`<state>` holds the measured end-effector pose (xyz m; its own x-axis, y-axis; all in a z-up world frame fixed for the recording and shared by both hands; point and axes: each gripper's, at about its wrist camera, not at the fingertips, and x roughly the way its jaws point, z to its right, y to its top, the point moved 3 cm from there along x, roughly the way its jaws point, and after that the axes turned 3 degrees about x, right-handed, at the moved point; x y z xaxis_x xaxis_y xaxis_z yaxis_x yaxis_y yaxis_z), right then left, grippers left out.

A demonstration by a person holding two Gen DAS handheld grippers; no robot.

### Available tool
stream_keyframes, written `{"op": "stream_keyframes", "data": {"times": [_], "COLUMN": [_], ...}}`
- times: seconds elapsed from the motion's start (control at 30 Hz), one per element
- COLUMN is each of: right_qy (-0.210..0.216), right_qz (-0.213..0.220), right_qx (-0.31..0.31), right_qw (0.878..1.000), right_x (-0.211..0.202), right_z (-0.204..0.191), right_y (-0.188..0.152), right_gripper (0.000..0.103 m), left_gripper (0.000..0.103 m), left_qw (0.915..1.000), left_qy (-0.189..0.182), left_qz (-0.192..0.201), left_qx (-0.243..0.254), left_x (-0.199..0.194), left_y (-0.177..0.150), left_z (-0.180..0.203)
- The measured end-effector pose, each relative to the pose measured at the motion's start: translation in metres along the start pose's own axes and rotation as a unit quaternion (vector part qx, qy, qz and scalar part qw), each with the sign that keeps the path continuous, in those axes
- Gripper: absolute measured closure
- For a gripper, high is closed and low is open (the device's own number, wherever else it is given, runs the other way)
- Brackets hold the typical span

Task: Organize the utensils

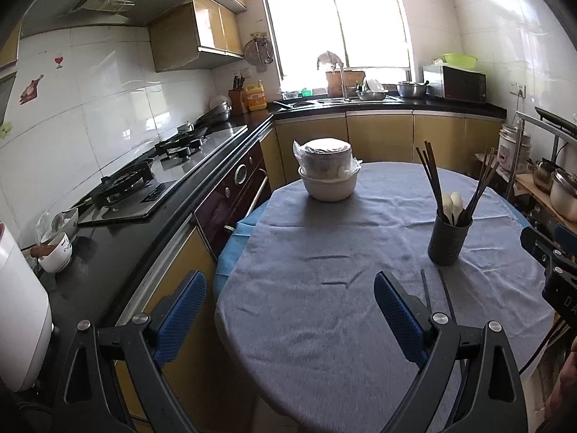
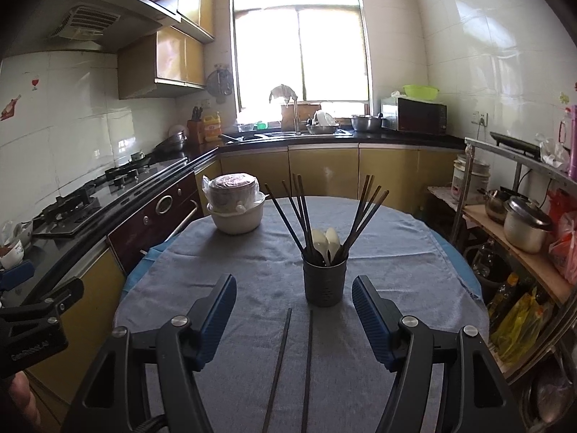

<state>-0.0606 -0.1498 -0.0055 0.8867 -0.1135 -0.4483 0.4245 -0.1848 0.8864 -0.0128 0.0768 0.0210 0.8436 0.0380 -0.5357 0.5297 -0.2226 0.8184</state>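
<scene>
So the right gripper has its jaws wide apart with nothing in them, hanging over the near side of the table. Two loose chopsticks lie flat on the grey cloth right between and below its fingers, side by side, pointing at the dark utensil holder just beyond, full of chopsticks and white spoons. Left gripper is spread apart too, empty, off to the left of them
</scene>
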Motion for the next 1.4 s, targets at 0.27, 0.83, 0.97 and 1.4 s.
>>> {"op": "stream_keyframes", "data": {"times": [0.27, 0.83, 0.97, 1.4], "right_qy": [-0.002, 0.009, 0.007, 0.0], "right_qz": [-0.02, -0.018, -0.009, 0.011], "right_qx": [0.012, 0.029, 0.027, 0.019], "right_qw": [1.0, 0.999, 1.0, 1.0], "right_x": [0.022, 0.021, 0.014, -0.007], "right_z": [0.013, 0.038, 0.04, 0.035], "right_y": [-0.001, 0.001, 0.003, 0.006], "right_gripper": [0.033, 0.033, 0.033, 0.033], "left_gripper": [0.008, 0.008, 0.008, 0.008], "left_qw": [1.0, 1.0, 0.9999, 0.9996], "left_qy": [-0.005, -0.008, -0.013, -0.025], "left_qz": [-0.003, 0.0, 0.002, 0.013], "left_qx": [-0.003, -0.004, -0.004, -0.01], "left_x": [0.012, 0.005, 0.003, -0.011], "left_y": [0.012, 0.025, 0.026, 0.026], "left_z": [0.011, 0.04, 0.045, 0.044]}}
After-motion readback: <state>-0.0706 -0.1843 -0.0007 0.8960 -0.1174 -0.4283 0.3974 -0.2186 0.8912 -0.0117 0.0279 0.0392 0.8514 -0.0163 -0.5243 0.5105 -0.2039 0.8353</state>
